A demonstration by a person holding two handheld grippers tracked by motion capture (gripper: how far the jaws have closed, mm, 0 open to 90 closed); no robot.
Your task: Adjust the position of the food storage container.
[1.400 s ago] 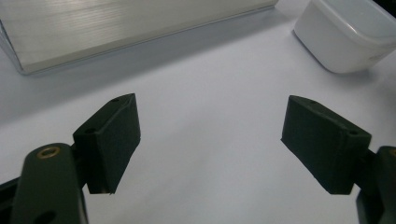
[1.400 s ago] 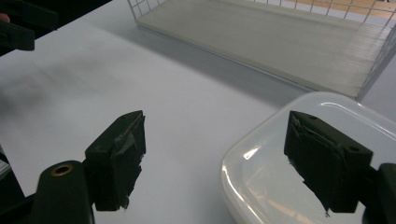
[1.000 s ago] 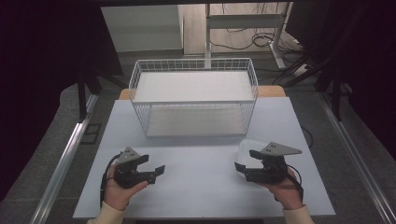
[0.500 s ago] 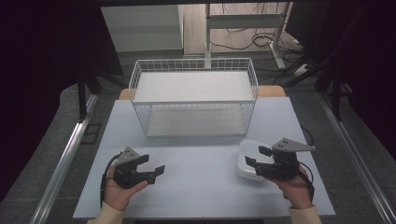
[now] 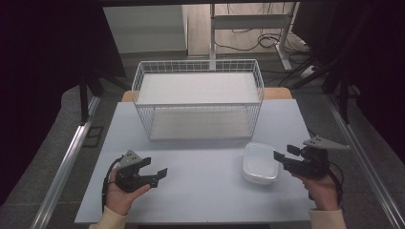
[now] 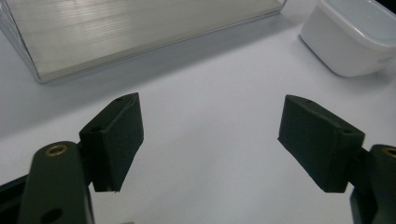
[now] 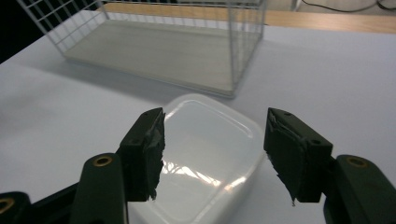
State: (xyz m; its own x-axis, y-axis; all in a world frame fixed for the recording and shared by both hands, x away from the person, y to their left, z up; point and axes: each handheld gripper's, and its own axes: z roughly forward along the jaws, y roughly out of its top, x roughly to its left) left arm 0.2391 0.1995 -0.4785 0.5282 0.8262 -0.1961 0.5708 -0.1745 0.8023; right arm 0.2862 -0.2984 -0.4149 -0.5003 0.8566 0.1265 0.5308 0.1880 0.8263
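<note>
Right gripper (image 5: 282,157) has backed off the tub (image 5: 260,163), which now sits free on the bench (image 5: 200,191) just ahead of its wide jaws — released or re-gripping; left gripper (image 5: 155,173) idle, wide, empty.

Open tabletop (image 5: 205,167) before wire basket (image 5: 198,98)

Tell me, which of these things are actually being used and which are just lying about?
In use: white lidded container; right gripper, open beside it; probably the wire basket.
Lying about: left gripper, open and idle over the table; cables on the floor behind.
</note>
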